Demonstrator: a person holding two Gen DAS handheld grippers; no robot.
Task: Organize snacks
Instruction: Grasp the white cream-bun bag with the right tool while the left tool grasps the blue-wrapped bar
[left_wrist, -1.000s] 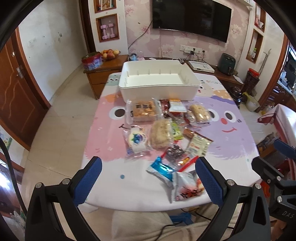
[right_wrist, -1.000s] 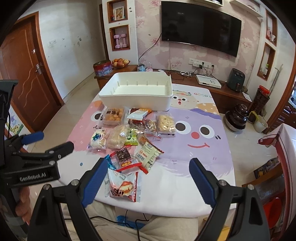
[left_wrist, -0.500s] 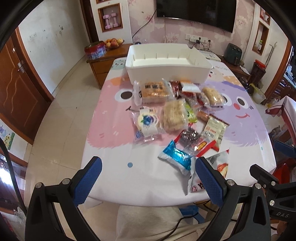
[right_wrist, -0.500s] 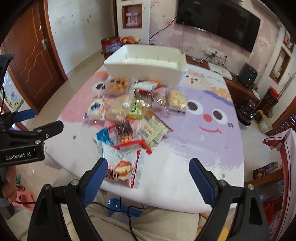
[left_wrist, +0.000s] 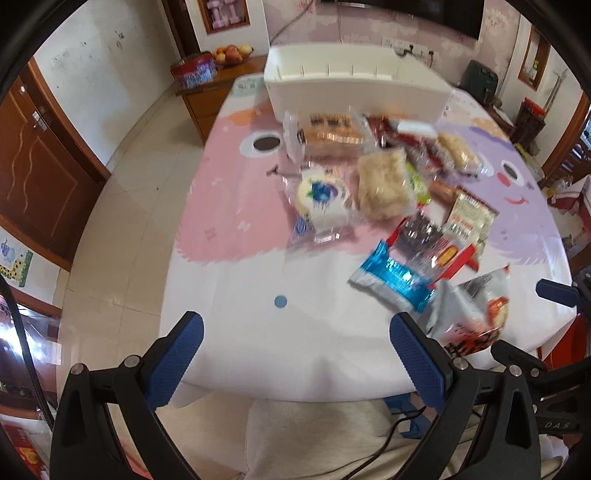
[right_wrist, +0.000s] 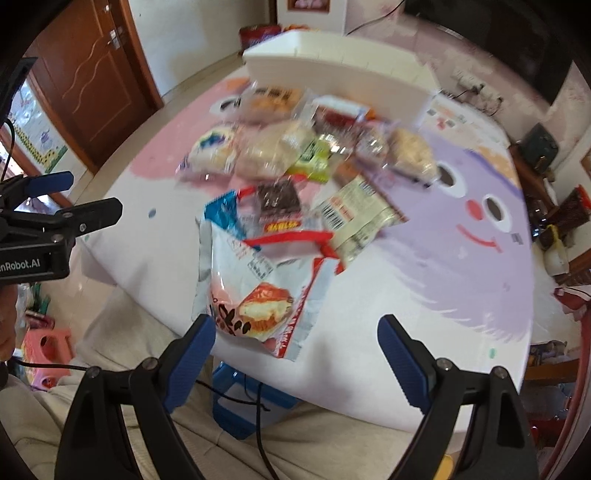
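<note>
Several snack packets lie in a heap on the table (left_wrist: 229, 332) in front of a white bin (left_wrist: 354, 83), which also shows in the right wrist view (right_wrist: 340, 77). Nearest the front edge is a white and red cake packet (right_wrist: 258, 295), also in the left wrist view (left_wrist: 472, 314). A blue wrapper (left_wrist: 395, 277) and a round blueberry bun (left_wrist: 321, 195) lie further left. My left gripper (left_wrist: 295, 358) is open and empty above the table's front edge. My right gripper (right_wrist: 297, 356) is open and empty, just short of the cake packet.
A wooden sideboard (left_wrist: 207, 88) with a fruit bowl and a red tin stands behind the table. A brown door (right_wrist: 88, 74) is at the left. A blue stool (right_wrist: 240, 406) stands under the table by the person's lap. A kettle stand is at the right.
Both grippers have moved forward and down toward the table; the snacks now look larger and closer. The cake packet now lies just ahead of my right gripper's fingers. Both stay open.
</note>
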